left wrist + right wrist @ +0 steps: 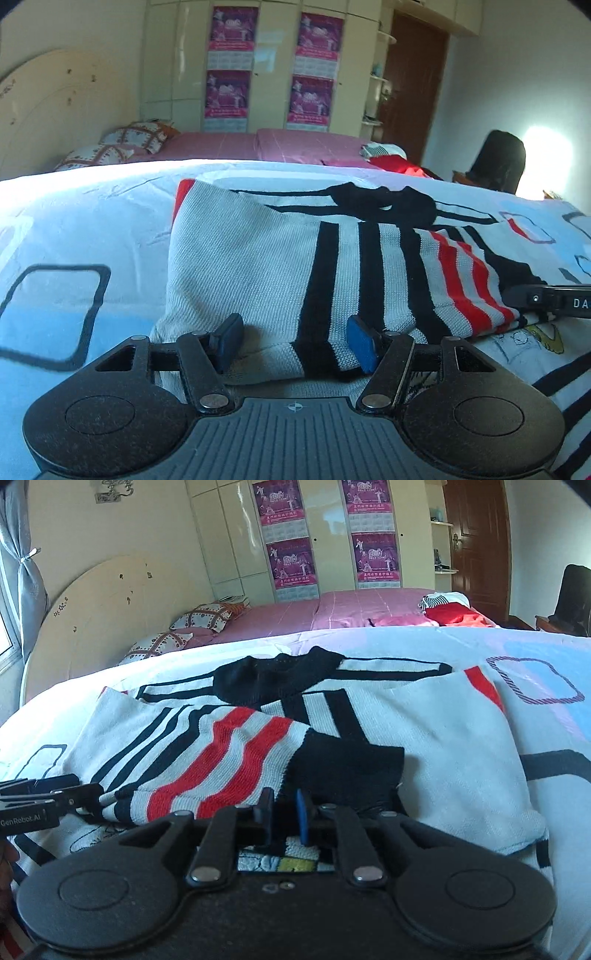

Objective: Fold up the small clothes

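Item 1, my left gripper (pixel 297 341): I am holding its jaws roughly half open, astride the near hem of the striped knit sweater (pixel 258 258). The blue pads (pixel 360 343) are standing clear of the cloth on either side; nothing is being pinched.

Item 2, my right gripper (pixel 284 818): I am keeping its jaws nearly shut, with only a thin gap between the pads. They are sitting at the near edge of the black cuff (pixel 347 771) of the folded-over sleeve; whether any knit is caught between them I cannot tell, since the fingers hide the contact.

Item 3, the sweater: it is lying flat on the printed bedspread (pixel 74 221), black collar (pixel 277 675) at the far side, both sleeves folded in across the body, the red-striped sleeve (pixel 229 749) crossing over the white one.

Item 4, surroundings: a pink-sheeted bed (pixel 351 609) with patterned pillows (pixel 199 618) is lying beyond, with a cream wardrobe (pixel 325 535) behind it bearing magenta posters.

Item 5, risks, as I judge them: if I lift the hem with the left jaws gaping, the knit is going to slip out. If the right pads are gripping only the cuff, pulling is going to drag the sleeve off its fold. Catching the bedspread together with the hem would wrinkle everything underneath.
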`<state>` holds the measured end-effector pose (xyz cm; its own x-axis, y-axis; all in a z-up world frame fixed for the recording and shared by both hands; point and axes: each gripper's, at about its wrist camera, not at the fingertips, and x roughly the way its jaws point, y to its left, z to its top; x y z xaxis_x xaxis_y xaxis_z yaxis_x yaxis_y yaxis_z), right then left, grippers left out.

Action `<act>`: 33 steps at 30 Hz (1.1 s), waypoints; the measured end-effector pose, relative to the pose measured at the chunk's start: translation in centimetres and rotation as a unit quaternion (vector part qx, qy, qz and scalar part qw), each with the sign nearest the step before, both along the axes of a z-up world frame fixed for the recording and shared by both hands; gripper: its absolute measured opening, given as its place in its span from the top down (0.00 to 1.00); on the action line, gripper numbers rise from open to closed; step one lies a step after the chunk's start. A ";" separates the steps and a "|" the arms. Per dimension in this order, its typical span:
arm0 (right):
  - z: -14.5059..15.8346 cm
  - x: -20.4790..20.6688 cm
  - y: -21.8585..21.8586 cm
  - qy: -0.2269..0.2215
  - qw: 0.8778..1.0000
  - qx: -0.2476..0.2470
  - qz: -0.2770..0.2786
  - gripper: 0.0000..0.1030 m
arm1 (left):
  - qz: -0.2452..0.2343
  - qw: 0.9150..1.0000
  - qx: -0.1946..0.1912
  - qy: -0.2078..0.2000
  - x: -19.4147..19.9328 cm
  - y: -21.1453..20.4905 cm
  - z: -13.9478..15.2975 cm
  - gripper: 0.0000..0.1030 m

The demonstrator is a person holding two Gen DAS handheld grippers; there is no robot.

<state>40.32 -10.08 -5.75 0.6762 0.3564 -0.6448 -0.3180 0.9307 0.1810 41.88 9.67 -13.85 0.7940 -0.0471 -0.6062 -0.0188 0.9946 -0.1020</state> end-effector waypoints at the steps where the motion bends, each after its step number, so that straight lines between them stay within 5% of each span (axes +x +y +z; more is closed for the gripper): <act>1: 0.2 0.2 0.0 0.001 1.000 0.001 0.000 0.87 | 0.003 1.000 -0.005 -0.005 0.1 0.4 0.6 0.40; 3: 0.9 0.5 -0.1 -0.012 1.000 0.013 -0.007 0.79 | 0.004 0.999 -0.011 -0.031 0.3 1.4 2.0 0.40; 8: 2.1 3.1 2.1 -0.025 0.999 0.023 0.004 0.80 | -0.005 0.999 -0.002 -0.038 4.7 4.0 3.3 0.40; 18: -0.5 7.2 6.4 0.003 1.000 0.017 0.000 0.84 | 0.021 0.999 -0.038 0.011 11.1 7.1 -0.2 0.40; 24: -0.1 6.8 5.8 -0.004 1.000 0.030 -0.004 0.82 | 0.050 0.998 -0.037 -0.017 10.4 8.9 0.5 0.40; 28: -0.2 6.7 5.6 -0.001 1.000 0.031 -0.001 0.82 | 0.075 0.993 -0.095 0.005 11.2 12.4 -0.7 0.40; 32: 0.6 5.5 3.9 -0.029 0.998 0.040 -0.044 0.82 | 0.056 0.982 -0.178 0.008 12.2 14.3 -1.8 0.76; 33: 0.8 5.3 3.1 -0.031 0.997 0.049 -0.057 0.83 | 0.052 0.977 -0.208 0.011 12.4 14.9 -2.3 0.79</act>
<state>45.63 -6.95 -5.00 0.7533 0.3336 -0.5667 -0.2236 0.9404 0.2563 54.32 24.54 -16.10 0.7945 -0.2132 -0.5686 -0.1242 0.8595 -0.4958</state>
